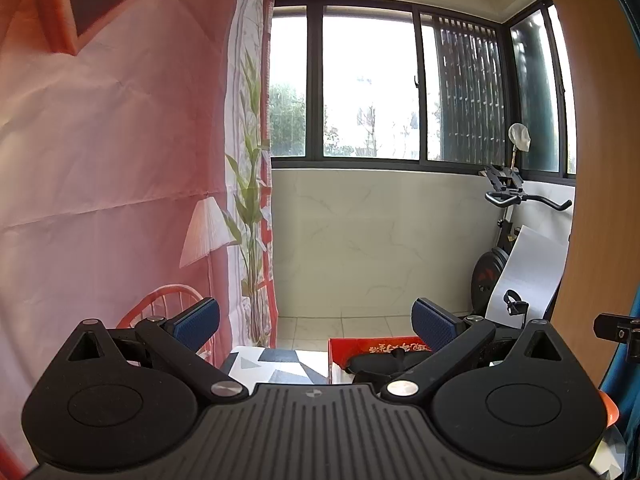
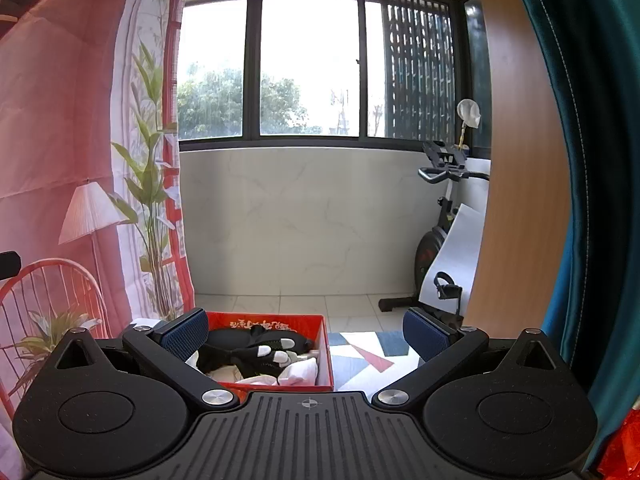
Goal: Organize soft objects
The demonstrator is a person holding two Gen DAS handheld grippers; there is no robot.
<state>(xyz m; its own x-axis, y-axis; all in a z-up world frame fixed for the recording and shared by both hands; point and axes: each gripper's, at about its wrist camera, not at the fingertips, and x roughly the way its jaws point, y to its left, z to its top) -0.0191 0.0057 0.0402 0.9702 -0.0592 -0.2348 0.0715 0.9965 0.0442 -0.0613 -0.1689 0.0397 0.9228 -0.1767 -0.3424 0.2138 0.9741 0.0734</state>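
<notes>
A red box (image 2: 326,356) sits on a table with a geometric-pattern cloth (image 2: 372,356). It holds black soft items with white tips (image 2: 256,350) and white cloth pieces (image 2: 298,372). My right gripper (image 2: 306,330) is open and empty, held above the box's near side. In the left wrist view the same red box (image 1: 360,346) shows low between the fingers with a black soft item (image 1: 380,364) in it. My left gripper (image 1: 316,322) is open and empty, raised above the table (image 1: 280,364).
A pink printed backdrop (image 1: 100,160) hangs on the left. A wooden panel (image 2: 516,160) and a teal curtain (image 2: 592,160) stand on the right. An exercise bike (image 2: 440,240) and a white board (image 2: 460,252) stand by the far wall under the windows.
</notes>
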